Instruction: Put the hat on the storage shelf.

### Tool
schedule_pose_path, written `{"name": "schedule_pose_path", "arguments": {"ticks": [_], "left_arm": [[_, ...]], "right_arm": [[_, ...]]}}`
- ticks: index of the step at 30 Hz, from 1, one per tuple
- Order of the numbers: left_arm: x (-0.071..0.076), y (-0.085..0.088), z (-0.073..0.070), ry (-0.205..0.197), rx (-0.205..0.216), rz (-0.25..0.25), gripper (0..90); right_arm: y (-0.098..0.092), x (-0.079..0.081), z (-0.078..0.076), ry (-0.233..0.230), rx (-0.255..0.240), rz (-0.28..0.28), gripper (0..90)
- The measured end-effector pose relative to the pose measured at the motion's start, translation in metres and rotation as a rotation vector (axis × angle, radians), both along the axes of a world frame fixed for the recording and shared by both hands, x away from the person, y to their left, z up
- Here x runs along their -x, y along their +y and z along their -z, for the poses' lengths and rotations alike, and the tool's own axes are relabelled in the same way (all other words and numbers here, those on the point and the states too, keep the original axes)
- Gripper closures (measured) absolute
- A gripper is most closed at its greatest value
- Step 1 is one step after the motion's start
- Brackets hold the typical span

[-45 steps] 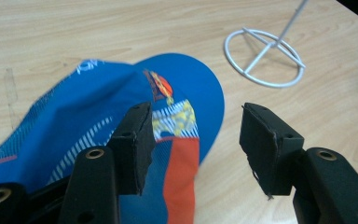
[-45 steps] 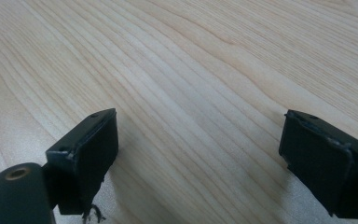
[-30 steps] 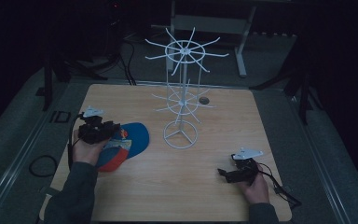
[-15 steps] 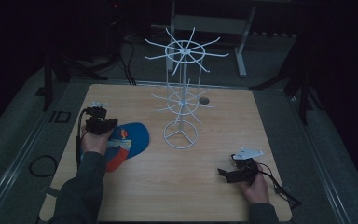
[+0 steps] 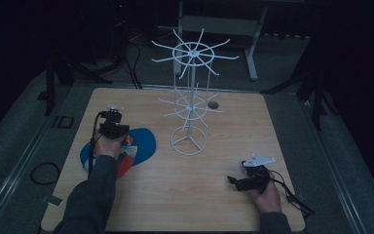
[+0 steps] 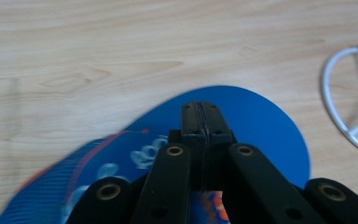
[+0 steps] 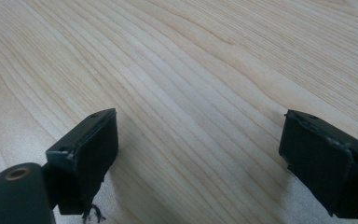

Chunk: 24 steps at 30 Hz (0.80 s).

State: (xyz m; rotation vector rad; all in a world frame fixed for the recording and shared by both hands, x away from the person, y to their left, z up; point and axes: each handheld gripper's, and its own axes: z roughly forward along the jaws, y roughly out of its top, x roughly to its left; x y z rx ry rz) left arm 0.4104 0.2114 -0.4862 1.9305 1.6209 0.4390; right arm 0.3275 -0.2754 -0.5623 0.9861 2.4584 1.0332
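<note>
On the pale wooden worktop [image 5: 224,195] lies a blue cap with a red, white and orange printed panel [image 5: 136,146], left of the middle and just beside the round wire base of a tall white wire display stand with spoked arms [image 5: 190,107]. The left tongs [image 5: 113,127] sit over the cap's far edge, held by the person's left hand [image 5: 108,146], whose grey sleeve [image 5: 90,195] comes in from the bottom of the high view. In the left gripper view the two black jaws have just been closing and now stand pressed flat together, pad against pad, with the cap's blue brim [image 6: 256,126] spread out behind and below them; no fabric is seen between the pads (they meet along a thin straight line), and whether the tips touch the cap I cannot tell. The white ring of the stand's base [image 6: 340,102] shows at the right edge of that view, close to the brim but apart from it. The right tongs [image 5: 251,175] rest low on the worktop near its front right part, well apart from the cap, in the person's right hand [image 5: 268,195]. Their jaws stand wide apart over bare wood grain [image 7: 205,74]. A small dark round thing [image 5: 213,105] lies on the worktop beyond the stand.
</note>
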Motion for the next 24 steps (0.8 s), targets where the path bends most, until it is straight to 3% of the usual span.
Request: {"name": "schedule_pose_path", "arguments": {"ticks": [5, 13, 18, 24], "left_arm": [[0.004, -0.006, 0.008, 0.033, 0.002, 0.035, 90.0], [0.013, -0.014, 0.017, 0.045, 0.000, 0.075, 90.0], [0.004, -0.021, 0.013, 0.014, 0.006, 0.079, 90.0], [-0.013, -0.038, 0.017, 0.021, -0.007, 0.075, 90.0]], "right_arm": [[0.000, 0.000, 0.000, 0.000, 0.000, 0.000, 11.5], [0.000, 0.000, 0.000, 0.000, 0.000, 0.000, 11.5], [0.000, 0.000, 0.000, 0.000, 0.000, 0.000, 11.5], [0.000, 0.000, 0.000, 0.000, 0.000, 0.000, 11.5]]}}
